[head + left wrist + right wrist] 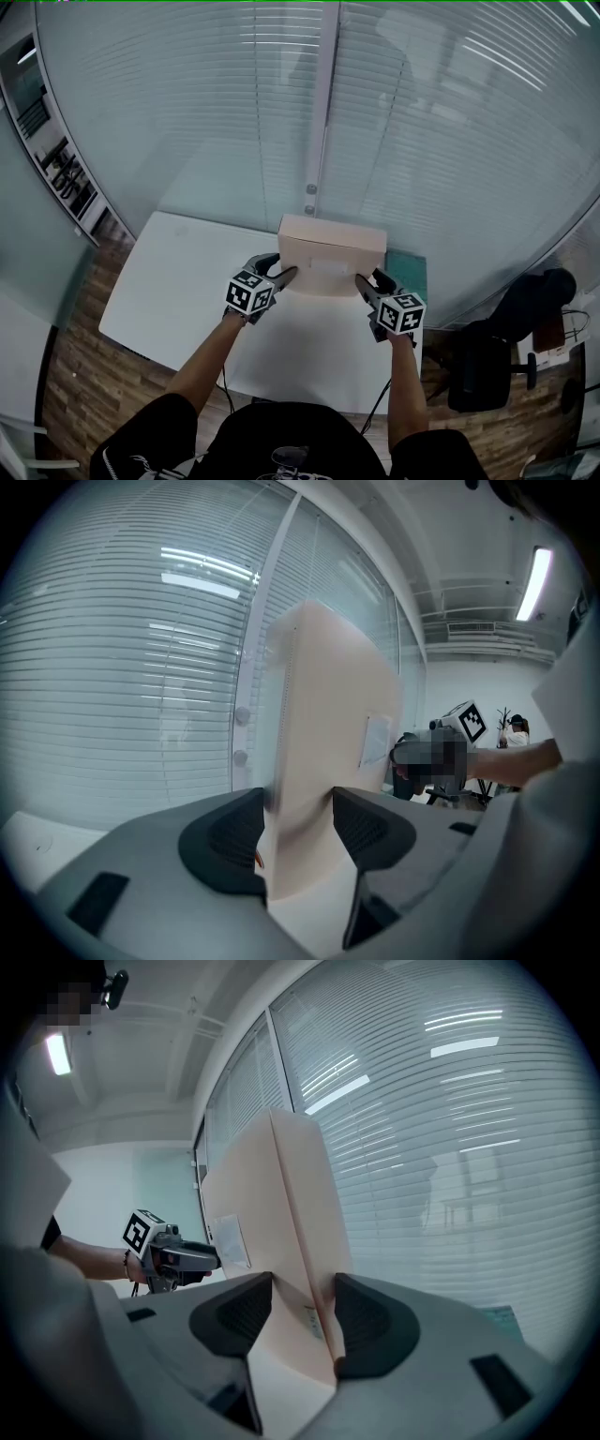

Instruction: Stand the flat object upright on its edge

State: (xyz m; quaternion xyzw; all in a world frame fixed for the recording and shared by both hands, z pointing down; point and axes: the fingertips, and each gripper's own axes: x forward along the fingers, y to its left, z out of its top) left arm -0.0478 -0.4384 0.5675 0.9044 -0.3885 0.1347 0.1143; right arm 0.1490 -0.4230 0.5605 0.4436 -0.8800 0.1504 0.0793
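1. Flat box [333,255] is up on a long edge with its broad face toward the person. It sits at the far side of the counter [169,291], spanning between both grippers.
2. Left gripper [281,270]: jaws clamped on the box's left end, pads pressing both faces. Right gripper [371,280]: same grip on the right end.
3. Progress: the tilt-up looks essentially done. Left to do: seat the lower edge, check balance, let go. No view shows whether that edge bears on the counter or hangs just above it.
4. Room: the glass wall with blinds [422,141] is close behind the box, and the counter's far edge is right there too. A green item [412,264] lies just beside the box's right end.
5. The open counter is on the near side and to the left, so any shift looks safest toward the person.
6. Risk, as a judgement: the resting edge is narrow under a tall face, so the box could tip once the jaws part. Releasing one end at a time looks safer.
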